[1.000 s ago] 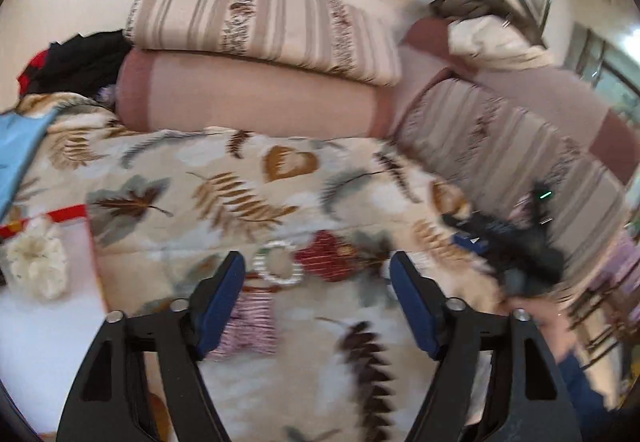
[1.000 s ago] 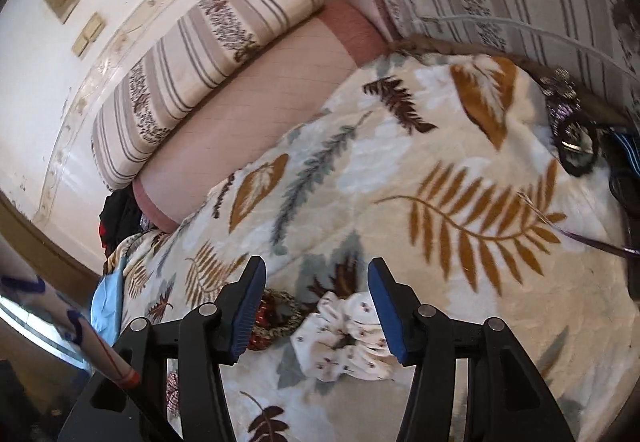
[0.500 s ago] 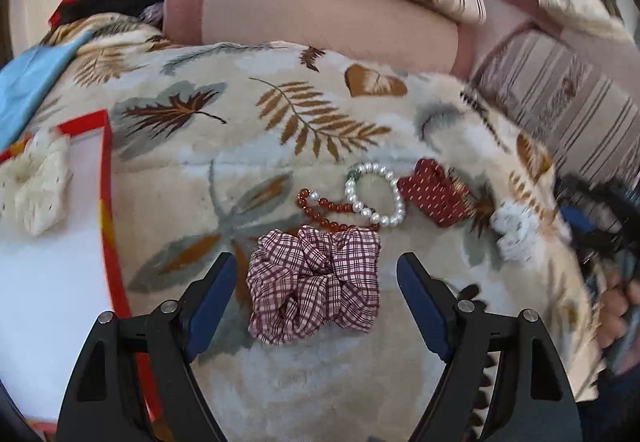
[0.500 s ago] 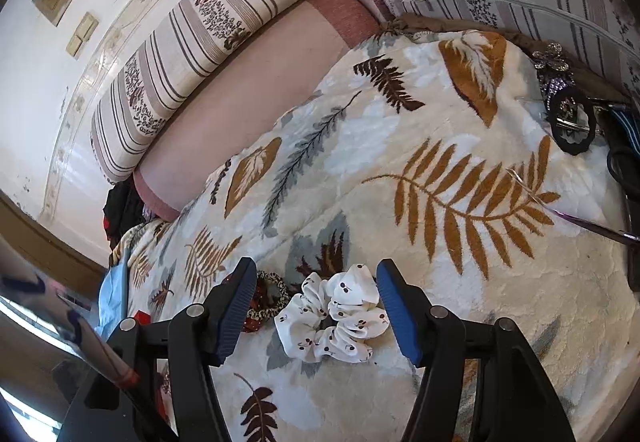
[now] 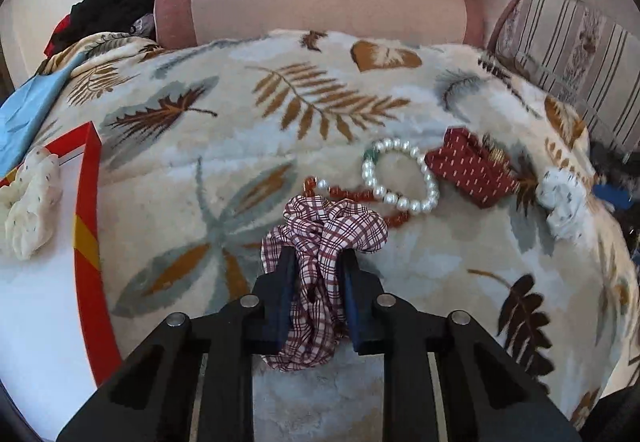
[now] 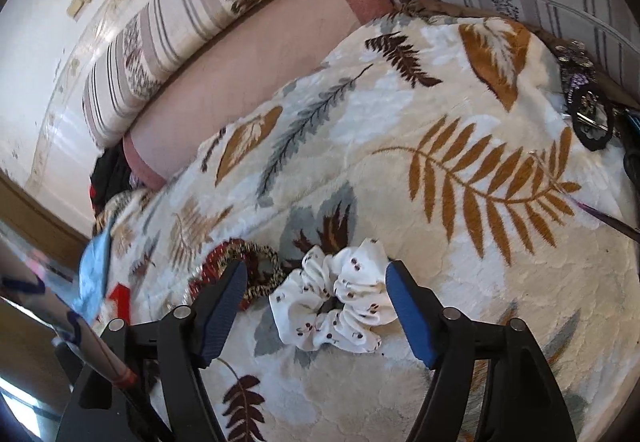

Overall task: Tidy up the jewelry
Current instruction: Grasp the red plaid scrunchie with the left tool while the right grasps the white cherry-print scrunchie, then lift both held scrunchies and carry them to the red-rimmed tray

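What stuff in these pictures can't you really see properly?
- Red bead bracelet, left wrist view: partly hidden behind the plaid scrunchie that the left gripper pinches.
- Red-edged tray, left wrist view: cut off by the picture's left edge.
- Dark ornament, right wrist view: at the fisheye rim, too small and warped to identify.
- Leopard-print ring, right wrist view: partly behind a finger of the right gripper.

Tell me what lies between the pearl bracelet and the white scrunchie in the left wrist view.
A dark red dotted fabric piece lies between the pearl bracelet and white scrunchie.
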`<state>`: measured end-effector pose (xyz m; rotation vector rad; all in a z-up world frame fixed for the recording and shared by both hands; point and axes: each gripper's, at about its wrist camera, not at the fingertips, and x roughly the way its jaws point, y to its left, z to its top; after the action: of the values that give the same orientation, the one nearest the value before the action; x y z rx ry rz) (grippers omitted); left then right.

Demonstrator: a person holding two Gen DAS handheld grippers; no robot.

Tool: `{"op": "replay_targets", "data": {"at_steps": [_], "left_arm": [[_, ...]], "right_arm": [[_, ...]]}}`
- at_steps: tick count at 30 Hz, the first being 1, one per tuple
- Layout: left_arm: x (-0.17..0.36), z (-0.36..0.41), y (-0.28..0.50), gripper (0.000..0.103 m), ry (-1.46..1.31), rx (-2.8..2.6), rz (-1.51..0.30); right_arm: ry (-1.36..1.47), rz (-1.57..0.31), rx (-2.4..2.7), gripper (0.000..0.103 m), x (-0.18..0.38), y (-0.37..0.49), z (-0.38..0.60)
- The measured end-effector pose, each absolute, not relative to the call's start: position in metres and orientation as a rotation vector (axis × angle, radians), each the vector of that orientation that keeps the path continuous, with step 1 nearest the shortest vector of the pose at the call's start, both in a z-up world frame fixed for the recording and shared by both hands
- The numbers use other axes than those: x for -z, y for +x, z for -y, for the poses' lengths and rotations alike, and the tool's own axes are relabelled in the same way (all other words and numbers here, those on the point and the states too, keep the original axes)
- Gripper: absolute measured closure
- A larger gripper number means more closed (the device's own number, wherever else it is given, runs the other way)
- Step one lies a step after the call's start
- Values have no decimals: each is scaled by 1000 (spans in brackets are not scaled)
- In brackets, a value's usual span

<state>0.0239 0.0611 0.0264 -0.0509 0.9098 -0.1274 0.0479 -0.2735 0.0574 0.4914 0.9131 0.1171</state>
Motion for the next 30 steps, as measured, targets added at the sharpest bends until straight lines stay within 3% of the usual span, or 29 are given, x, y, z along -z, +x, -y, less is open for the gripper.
{"op": "replay_targets", "data": {"at_steps": [12,14,15,16,18,21,30], "left_arm": [[-46,-54,18,83,-44,184,-823],[-46,-54,17,83,-45,190,-822],[-48,-54,17,83,-45,191,-817],[-48,-54,17,83,-44,192,-814],[-50,-54,16,83,-44,197,-805],[-51,-54,15,83,-41,195,-794],[-55,-54,12,83,-8,175,-764]], "right_arm": [[163,-1010,-44,23,-29,57,227],[161,-1018,-36,40,-24,58,229],[155,-1026,-31,58,-22,58,230],[148,-1030,-24,71,-21,58,231],[173,-1024,-35,82,-22,57,234],[175,-984,-51,89,-32,53,231],[76,-780,-118,89,-75,33,191]]}}
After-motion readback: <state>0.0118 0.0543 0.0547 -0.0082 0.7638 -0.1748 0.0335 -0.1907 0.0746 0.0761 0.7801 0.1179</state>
